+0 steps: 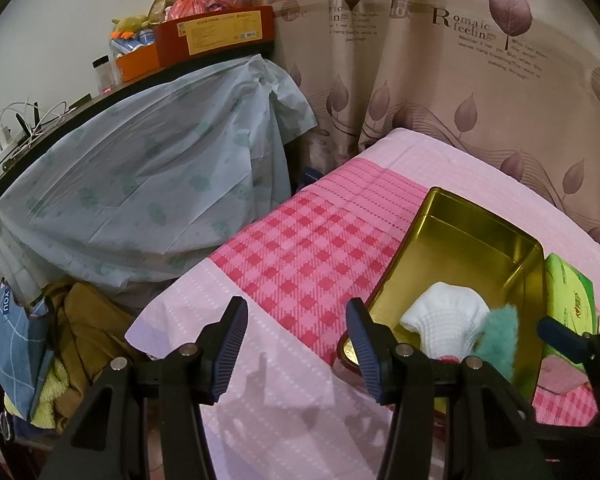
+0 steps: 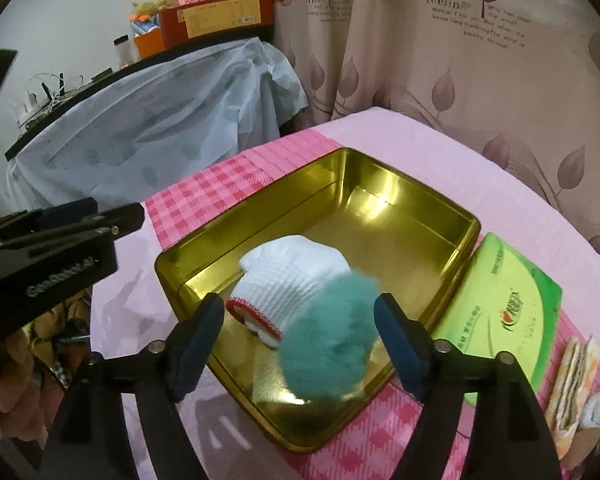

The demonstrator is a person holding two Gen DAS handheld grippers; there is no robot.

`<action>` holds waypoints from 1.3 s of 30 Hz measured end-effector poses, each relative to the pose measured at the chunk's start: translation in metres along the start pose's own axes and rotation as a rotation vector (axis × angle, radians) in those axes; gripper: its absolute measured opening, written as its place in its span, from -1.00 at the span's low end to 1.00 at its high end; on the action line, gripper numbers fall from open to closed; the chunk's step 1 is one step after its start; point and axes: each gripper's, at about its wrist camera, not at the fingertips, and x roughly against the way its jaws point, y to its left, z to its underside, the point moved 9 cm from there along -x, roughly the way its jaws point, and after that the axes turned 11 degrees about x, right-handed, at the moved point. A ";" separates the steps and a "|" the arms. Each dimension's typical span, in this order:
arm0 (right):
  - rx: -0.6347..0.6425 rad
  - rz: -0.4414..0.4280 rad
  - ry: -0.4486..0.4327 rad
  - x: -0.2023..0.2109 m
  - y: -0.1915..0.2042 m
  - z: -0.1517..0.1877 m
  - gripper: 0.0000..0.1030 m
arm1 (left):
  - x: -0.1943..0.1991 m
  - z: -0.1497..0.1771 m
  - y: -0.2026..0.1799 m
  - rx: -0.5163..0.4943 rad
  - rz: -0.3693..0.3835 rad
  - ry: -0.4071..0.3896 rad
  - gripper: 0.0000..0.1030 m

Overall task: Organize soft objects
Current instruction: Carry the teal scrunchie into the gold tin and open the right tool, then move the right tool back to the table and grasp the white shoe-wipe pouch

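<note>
Teal fluff ball [image 2: 330, 330] hung blurry btwn right gripper [image 2: 300, 344] jaws, spread apart, over gold tin [image 2: 440, 216]. White glove [image 2: 292, 280] sat inside at 12. Left gripper [image 1: 300, 344] jaws apart, nothing held, tin at 2.

Right gripper [image 2: 300, 344] over near end of gold tin [image 2: 380, 184], jaws spread wide. Teal fluffy pompom [image 2: 328, 336] between the jaws, blurred; contact with either pad cannot be told. White knit glove [image 2: 292, 272] with red-trimmed cuff lies inside the tin, partly behind the pompom. Tin sits on pink checked bedsheet [image 2: 204, 208]. Green tissue pack [image 2: 504, 312] just beside the tin's right wall. Folded patterned cloths [image 2: 572, 392] at far right edge. Left gripper [image 2: 60, 220] enters from left, above the sheet. Leaf-print curtain [image 2: 420, 60] behind.
</note>
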 end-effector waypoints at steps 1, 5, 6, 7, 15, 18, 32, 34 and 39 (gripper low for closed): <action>-0.001 0.003 -0.004 0.003 0.000 -0.001 0.47 | 0.000 0.001 0.000 0.000 -0.001 -0.001 0.02; -0.018 0.001 -0.025 0.016 -0.003 0.000 0.48 | 0.001 0.001 -0.002 -0.006 0.002 -0.006 0.02; -0.024 0.001 -0.031 0.020 -0.005 0.001 0.48 | 0.001 0.001 -0.003 -0.009 0.003 -0.005 0.02; -0.028 0.001 -0.035 0.023 -0.006 0.003 0.48 | 0.001 0.002 -0.003 -0.012 0.001 -0.004 0.02; -0.086 0.029 -0.070 0.062 -0.026 0.029 0.51 | 0.003 0.004 -0.008 -0.029 -0.004 -0.013 0.02; -0.117 0.058 -0.080 0.078 -0.041 0.042 0.52 | 0.003 0.006 -0.010 -0.039 -0.006 -0.015 0.02; -0.336 0.314 -0.070 0.157 -0.179 0.148 0.53 | 0.006 0.009 -0.014 -0.058 -0.003 -0.022 0.02; -0.371 0.360 -0.062 0.169 -0.201 0.166 0.53 | 0.006 0.009 -0.014 -0.060 -0.003 -0.021 0.02; -0.461 0.456 -0.030 0.192 -0.254 0.212 0.53 | 0.006 0.009 -0.014 -0.063 -0.007 -0.023 0.02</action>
